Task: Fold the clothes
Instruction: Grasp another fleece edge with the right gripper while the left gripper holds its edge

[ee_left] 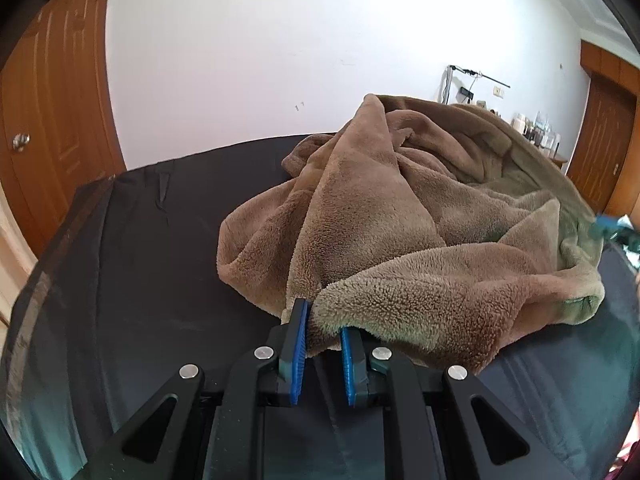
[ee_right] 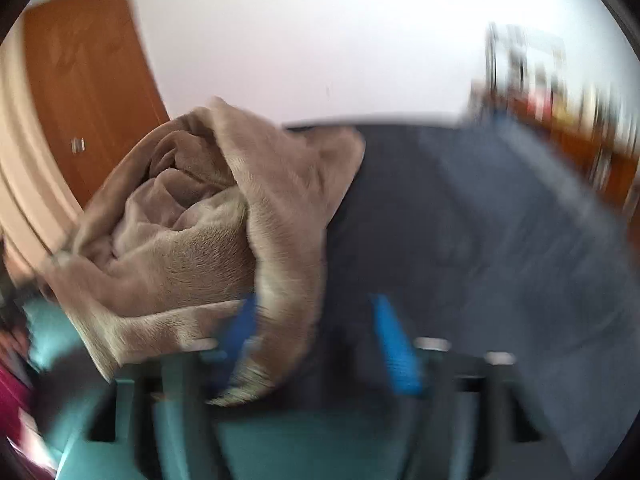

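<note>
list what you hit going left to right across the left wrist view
wooden door → black cloth-covered surface → brown fleece garment → cluttered side table → second wooden door

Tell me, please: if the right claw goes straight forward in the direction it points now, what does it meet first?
Probably the dark cover of the surface ahead. The right claw stands open, and the brown fleece garment lies mostly to its left, one flap reaching the left finger. The picture is blurred, so depth is uncertain.
</note>
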{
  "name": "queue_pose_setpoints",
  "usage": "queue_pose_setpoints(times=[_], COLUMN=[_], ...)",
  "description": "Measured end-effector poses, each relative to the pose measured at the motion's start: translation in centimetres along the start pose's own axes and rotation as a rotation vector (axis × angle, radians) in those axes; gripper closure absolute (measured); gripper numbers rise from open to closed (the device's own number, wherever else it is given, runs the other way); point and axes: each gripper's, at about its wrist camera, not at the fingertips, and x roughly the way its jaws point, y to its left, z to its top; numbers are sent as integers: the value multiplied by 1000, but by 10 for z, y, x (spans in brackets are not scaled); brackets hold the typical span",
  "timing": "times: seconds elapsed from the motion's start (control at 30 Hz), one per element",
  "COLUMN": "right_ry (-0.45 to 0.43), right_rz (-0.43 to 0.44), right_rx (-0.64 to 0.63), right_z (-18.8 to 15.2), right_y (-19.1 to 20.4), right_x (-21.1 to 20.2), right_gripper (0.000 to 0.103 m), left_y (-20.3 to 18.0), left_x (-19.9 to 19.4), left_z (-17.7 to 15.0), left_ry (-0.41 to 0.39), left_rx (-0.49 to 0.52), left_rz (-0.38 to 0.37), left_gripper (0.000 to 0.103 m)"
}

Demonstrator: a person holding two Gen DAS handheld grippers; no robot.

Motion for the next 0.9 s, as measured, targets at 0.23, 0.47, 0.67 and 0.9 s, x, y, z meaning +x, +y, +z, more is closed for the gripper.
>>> queue_pose_setpoints(times=[0.23, 0.47, 0.67, 0.9], right_ry=[-80, 52, -30, 118], right_rz=[-176, -262, -347, -245], right_rx=[-712, -1257, -1456, -1462], right_z=[-5, -61, -71, -60], right_y=[53, 86, 102, 108], right_x=[-32, 3, 29, 59], right_gripper=[19, 20, 19, 26], left_y=[8, 3, 2, 1], left_x=[30, 27, 24, 26], left_z=[9, 6, 5, 5], left_ry=[21, 31, 36, 41], left_rx=[-15, -18, -2, 29], left_rz=[7, 21, 31, 32], left_gripper=[87, 87, 87, 87])
